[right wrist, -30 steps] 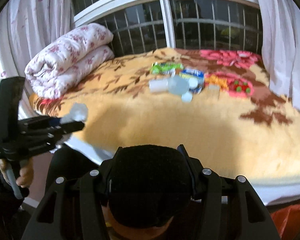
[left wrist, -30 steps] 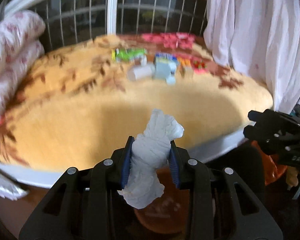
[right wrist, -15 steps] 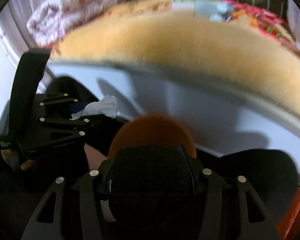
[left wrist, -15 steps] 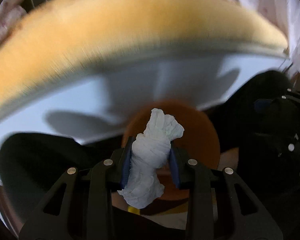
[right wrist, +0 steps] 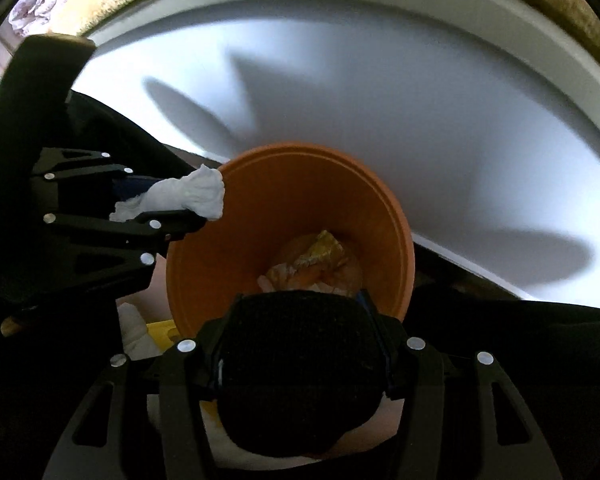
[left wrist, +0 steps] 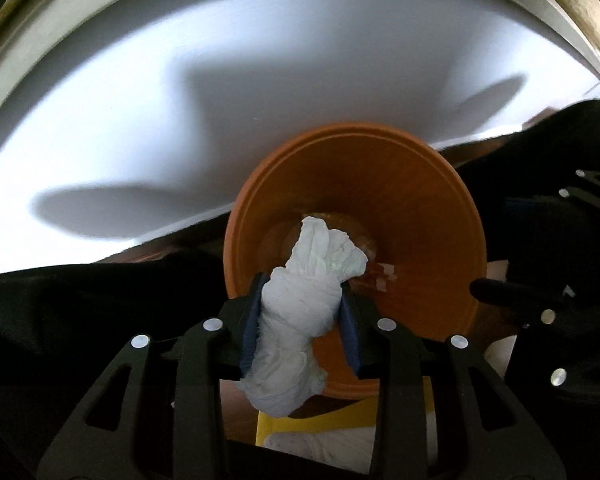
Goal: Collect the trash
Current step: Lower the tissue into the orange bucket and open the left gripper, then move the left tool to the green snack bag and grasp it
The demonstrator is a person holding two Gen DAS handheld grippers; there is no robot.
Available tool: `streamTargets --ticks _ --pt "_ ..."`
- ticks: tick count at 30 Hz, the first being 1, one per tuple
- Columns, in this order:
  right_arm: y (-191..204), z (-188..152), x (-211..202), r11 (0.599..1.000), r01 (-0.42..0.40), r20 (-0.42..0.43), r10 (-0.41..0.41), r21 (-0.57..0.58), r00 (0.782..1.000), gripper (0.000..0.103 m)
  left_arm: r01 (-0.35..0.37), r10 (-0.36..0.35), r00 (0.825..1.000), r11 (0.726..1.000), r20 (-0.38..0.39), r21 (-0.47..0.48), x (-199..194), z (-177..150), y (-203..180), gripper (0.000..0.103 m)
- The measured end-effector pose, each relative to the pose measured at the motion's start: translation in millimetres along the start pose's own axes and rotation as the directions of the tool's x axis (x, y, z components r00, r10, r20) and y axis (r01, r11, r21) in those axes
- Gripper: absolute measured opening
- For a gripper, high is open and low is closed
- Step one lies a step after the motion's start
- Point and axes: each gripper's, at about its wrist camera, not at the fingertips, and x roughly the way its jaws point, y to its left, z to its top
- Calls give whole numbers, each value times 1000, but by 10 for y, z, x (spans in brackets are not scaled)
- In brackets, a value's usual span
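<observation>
My left gripper [left wrist: 300,312] is shut on a crumpled white tissue [left wrist: 304,304] and holds it over the near rim of an orange bin [left wrist: 420,208]. In the right wrist view the same tissue [right wrist: 188,196] pokes over the bin's [right wrist: 228,248] left rim, held by the left gripper [right wrist: 180,208]. My right gripper [right wrist: 296,340] is shut on a black fabric wad [right wrist: 300,368] just above the bin's near edge. Wrappers [right wrist: 320,260] lie at the bin's bottom.
The white side panel of the bed [left wrist: 180,100] rises right behind the bin, with the yellow blanket edge [right wrist: 560,8] on top. Something yellow [left wrist: 320,420] and white cloth lie on the floor by the bin.
Both grippers have swung down from the bed top to the orange bin on the floor. Each keeps its hold: left on the tissue, right on the black wad.
</observation>
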Motion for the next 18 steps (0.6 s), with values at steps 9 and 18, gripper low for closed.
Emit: streamTargets --ticks 9,18 --pt "-64 -45 -140 999 -2 30 1 33 1000 70 -18 18 1000 1000 2 -2 -47 -78 43 72" --pt "-141 -98 -375 998 -8 76 3 62 997 70 36 -36 999 999 22 -29 -185 39 129 72"
